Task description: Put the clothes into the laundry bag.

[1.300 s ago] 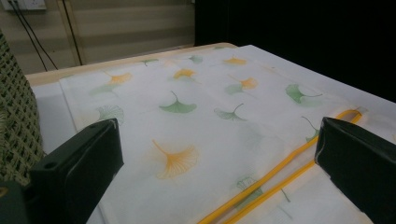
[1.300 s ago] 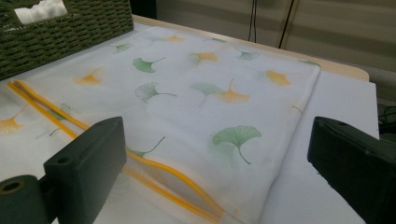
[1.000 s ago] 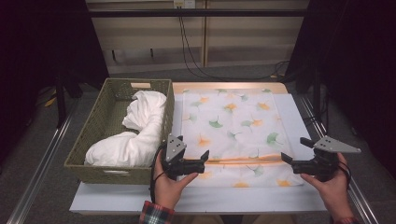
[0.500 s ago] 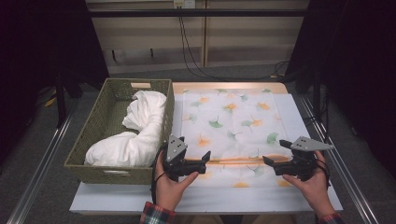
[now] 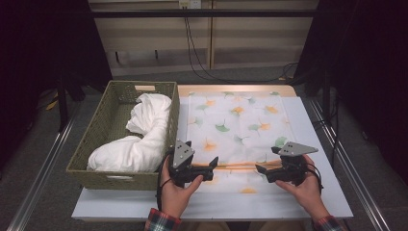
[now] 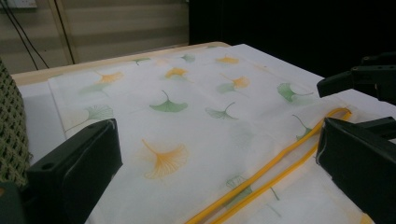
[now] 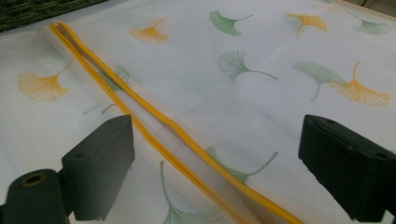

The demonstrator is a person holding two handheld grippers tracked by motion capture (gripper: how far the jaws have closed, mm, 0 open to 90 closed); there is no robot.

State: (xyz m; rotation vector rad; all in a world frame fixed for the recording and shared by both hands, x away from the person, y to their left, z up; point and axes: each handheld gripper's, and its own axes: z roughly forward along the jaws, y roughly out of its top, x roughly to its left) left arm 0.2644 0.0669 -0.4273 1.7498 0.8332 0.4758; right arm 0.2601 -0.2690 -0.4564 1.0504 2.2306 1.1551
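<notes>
The bench point(image 5: 317, 144), a white flat board on a pale wooden top, carries two things side by side. At the left a woven olive-green basket point(image 5: 103, 139) is set, stiff-walled and rectangular, and in it a white crumpled bundle of cloth point(image 5: 139, 139) is heaped, soft and bulky.

To the right of the basket, touching or just beside its wall, a thin translucent mesh laundry bag point(image 5: 235, 127) printed with green and orange ginkgo leaves is spread flat, from the far edge of the bench almost to the near edge. It is judged to be very light, limp and a little slippery; it would sag and fold wherever it is lifted, and a pinch on the plain mesh would likely gather one layer alone.

Across its near part a double orange zip line point(image 5: 238, 166) is run from left to right, seen in the right gripper view as two raised parallel bands point(image 7: 154, 126) with a slight gap between them. This trim is judged the firmest part and the best place to be gripped, one end for each tool.

The left tool point(image 5: 211, 163) is held with its jaws wide apart, just above the left end of the orange line, gripping nothing. The right tool point(image 5: 262, 169) is likewise held wide open, at the right end of the line, with the bag lying untouched between its jaws.
</notes>
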